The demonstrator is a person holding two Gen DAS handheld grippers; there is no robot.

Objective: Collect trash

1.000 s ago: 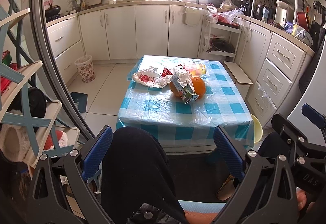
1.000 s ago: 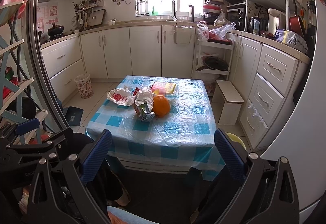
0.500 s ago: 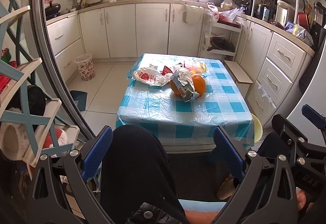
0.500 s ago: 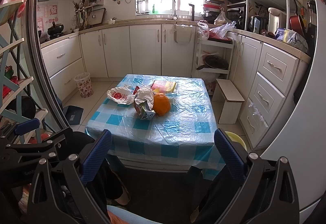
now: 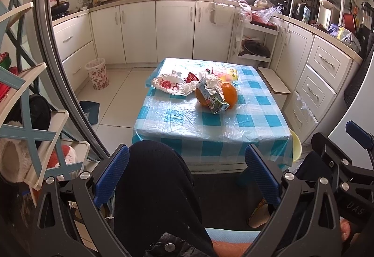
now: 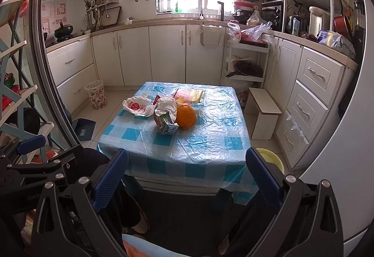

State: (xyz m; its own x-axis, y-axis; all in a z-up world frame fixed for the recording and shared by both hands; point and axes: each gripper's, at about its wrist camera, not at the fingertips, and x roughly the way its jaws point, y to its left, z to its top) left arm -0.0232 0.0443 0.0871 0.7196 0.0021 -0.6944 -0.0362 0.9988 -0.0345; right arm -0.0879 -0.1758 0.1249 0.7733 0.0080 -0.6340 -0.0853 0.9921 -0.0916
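Your trash sits mid-table at 12 o'clock: a crushed green-and-white drink carton stuffed with crumpled white tissue, leaning against an orange, with a crumpled white plastic bag with red print at its 10 o'clock. Your left gripper and right gripper both gape wide, holding nothing, well short of the blue-checked plastic-covered table. A patterned wastebasket stands on the floor at 10 o'clock.
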